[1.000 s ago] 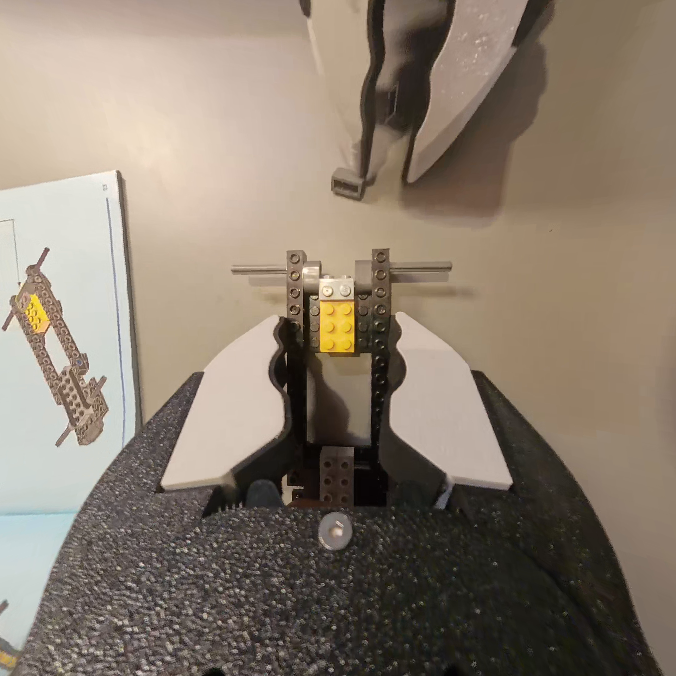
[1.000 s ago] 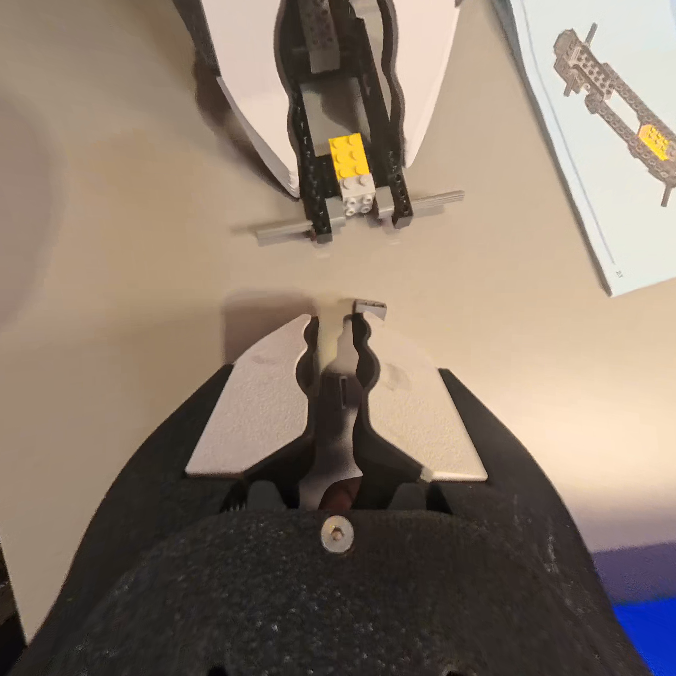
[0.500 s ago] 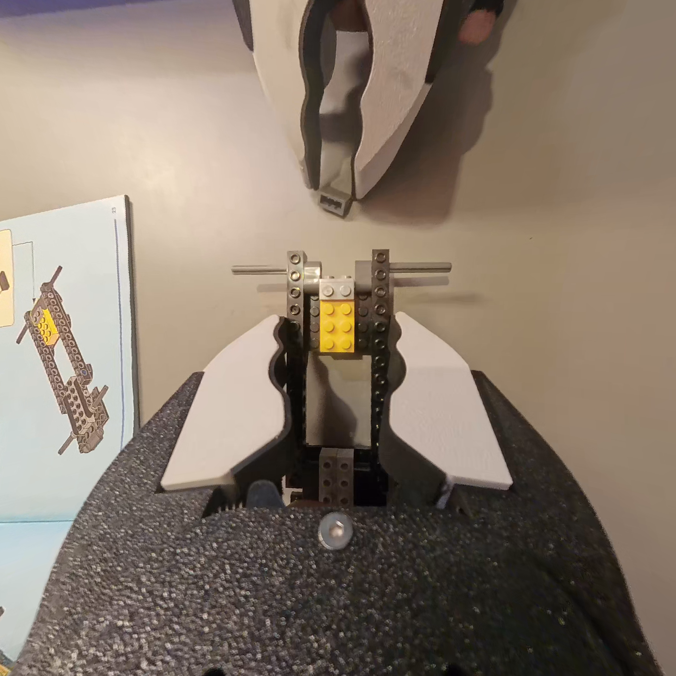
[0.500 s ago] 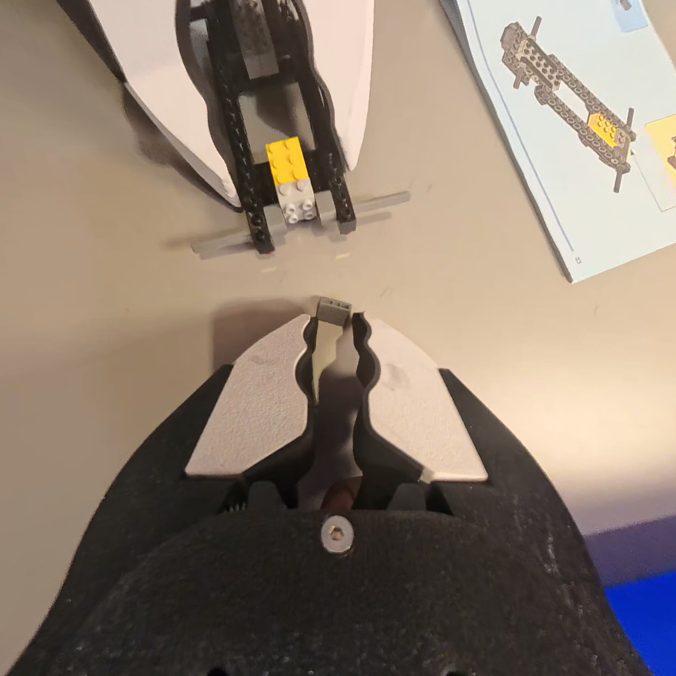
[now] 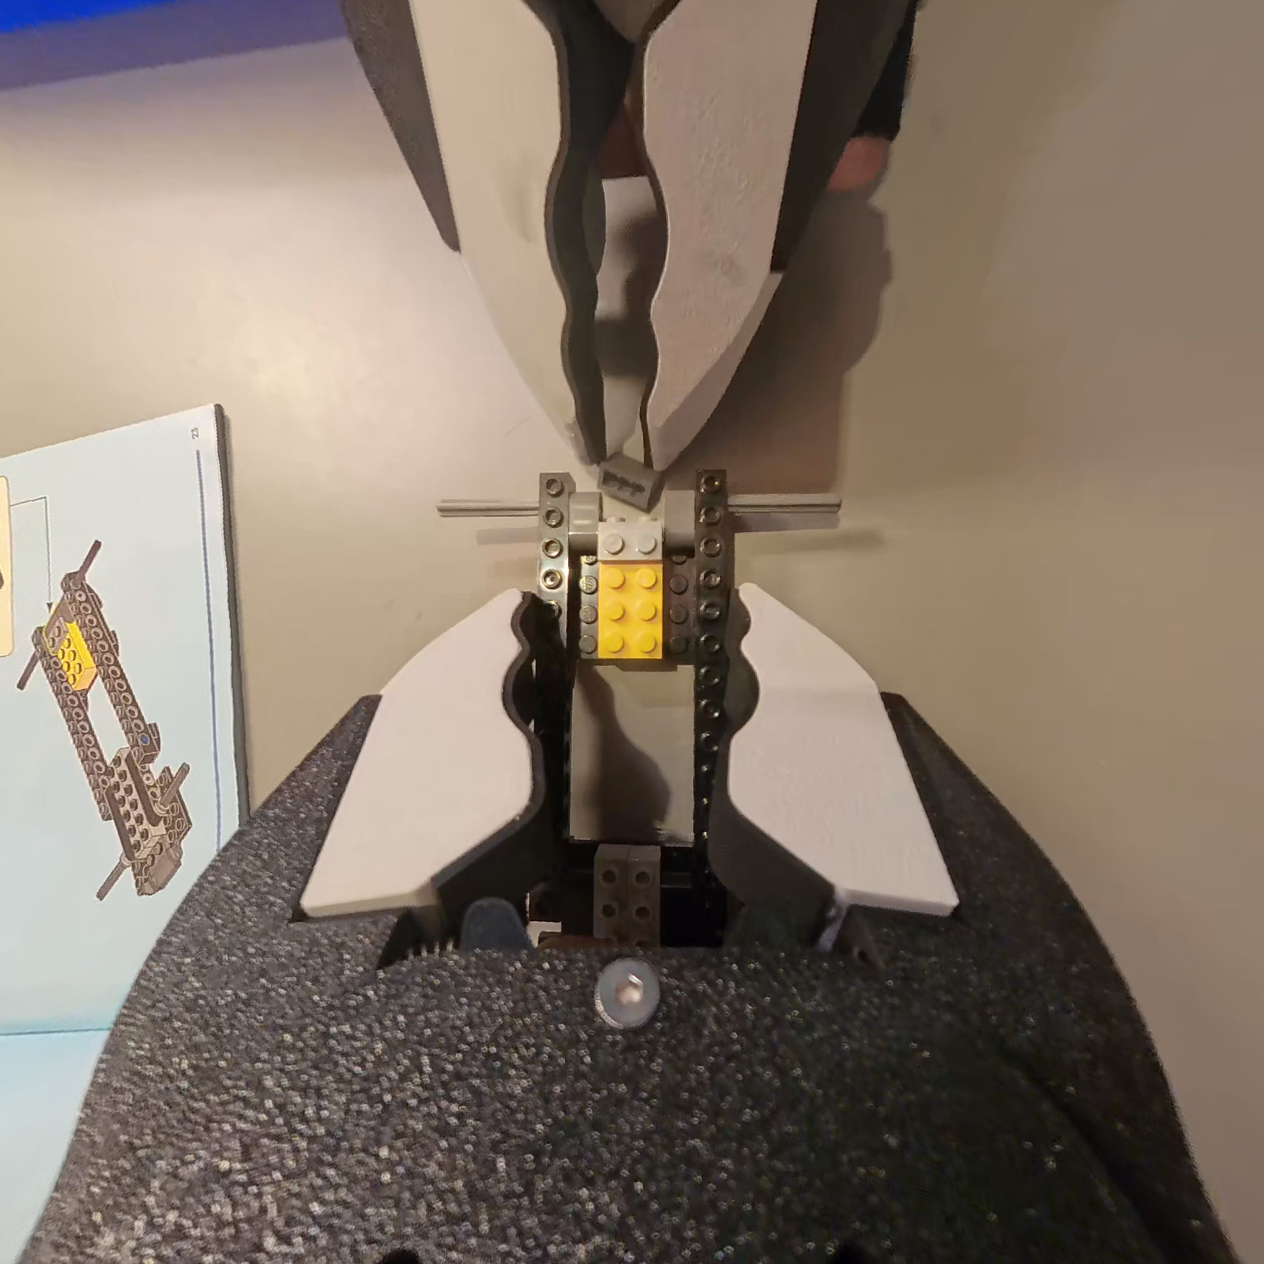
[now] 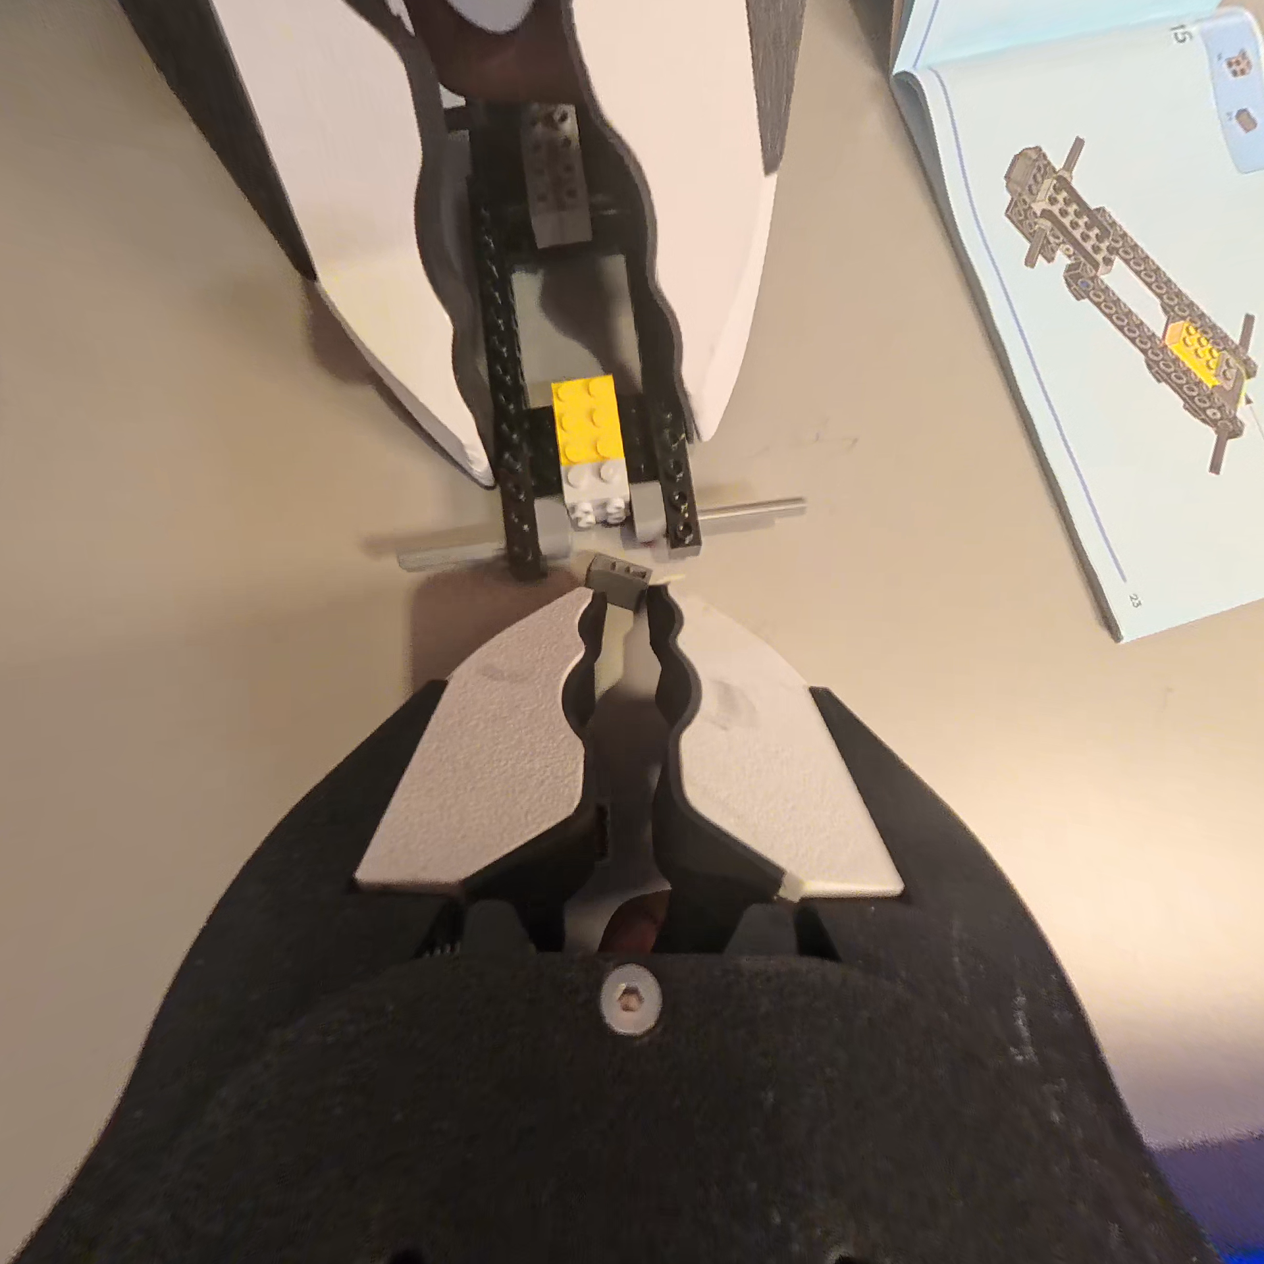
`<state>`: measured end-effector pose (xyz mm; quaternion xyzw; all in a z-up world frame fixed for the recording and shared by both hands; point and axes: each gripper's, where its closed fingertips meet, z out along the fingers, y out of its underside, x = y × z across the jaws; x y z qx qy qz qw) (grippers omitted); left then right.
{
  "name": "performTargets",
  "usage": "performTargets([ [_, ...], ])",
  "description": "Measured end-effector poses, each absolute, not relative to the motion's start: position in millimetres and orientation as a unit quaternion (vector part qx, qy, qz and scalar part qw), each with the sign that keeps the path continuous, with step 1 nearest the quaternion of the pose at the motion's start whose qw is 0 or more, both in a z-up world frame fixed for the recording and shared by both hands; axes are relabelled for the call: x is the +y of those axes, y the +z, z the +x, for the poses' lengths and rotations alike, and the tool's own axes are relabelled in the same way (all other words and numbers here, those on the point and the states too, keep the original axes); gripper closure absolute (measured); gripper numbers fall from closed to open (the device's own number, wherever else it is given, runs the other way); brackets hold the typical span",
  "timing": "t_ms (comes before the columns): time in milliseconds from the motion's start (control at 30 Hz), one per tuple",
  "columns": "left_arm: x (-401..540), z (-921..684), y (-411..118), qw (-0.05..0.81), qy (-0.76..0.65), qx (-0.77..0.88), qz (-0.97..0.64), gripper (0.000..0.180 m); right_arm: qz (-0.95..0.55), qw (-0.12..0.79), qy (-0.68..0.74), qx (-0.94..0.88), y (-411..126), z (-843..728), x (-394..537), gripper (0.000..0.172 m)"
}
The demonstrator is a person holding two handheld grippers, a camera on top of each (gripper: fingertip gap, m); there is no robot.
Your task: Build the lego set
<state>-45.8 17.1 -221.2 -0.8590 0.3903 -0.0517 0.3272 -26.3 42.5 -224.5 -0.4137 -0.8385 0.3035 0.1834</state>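
Note:
My left gripper (image 5: 633,605) is shut on a long black brick frame (image 5: 711,615), its pads against the two side beams. The frame carries a yellow brick (image 5: 630,619), a light grey brick (image 5: 630,544) and a grey axle (image 5: 786,507) at its far end. My right gripper (image 6: 624,591) is shut on a small dark grey brick (image 6: 619,573), held at its fingertips right at the frame's axle end (image 6: 595,509). In the left wrist view the small brick (image 5: 626,482) hangs just beyond the light grey brick, tilted.
An open light blue instruction booklet lies on the beige table, to the left in the left wrist view (image 5: 123,684) and to the upper right in the right wrist view (image 6: 1094,308). A blue edge shows at the table's border (image 6: 1224,1176).
My right gripper has carried the small dark grey brick toward the frame, from well clear of it to right at its axle end. Its jaws closed a little on the brick. The left gripper kept its hold.

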Motion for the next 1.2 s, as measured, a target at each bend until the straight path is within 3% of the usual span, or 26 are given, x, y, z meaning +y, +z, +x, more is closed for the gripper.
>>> performTargets([
  [367,13.4,-53.0,-220.7,0.328,-0.053,0.384,-0.861,0.127,-0.414,0.195,0.312,-0.833,-216.7,-26.4,47.0,0.158],
  [733,10.8,-52.4,-216.2,0.334,-0.06,0.375,-0.862,0.121,-0.435,0.209,0.273,-0.832,-222.2,-26.3,39.8,0.135],
  [900,14.2,-54.5,-197.3,0.369,-0.086,0.335,-0.863,0.123,-0.438,0.22,0.263,-0.831,-223.8,-30.9,39.8,0.154],
  [1200,24.7,-45.4,-182.1,0.387,-0.162,0.24,-0.876,0.137,-0.425,0.213,0.278,-0.834,-219.9,-31.5,43.8,0.155],
])
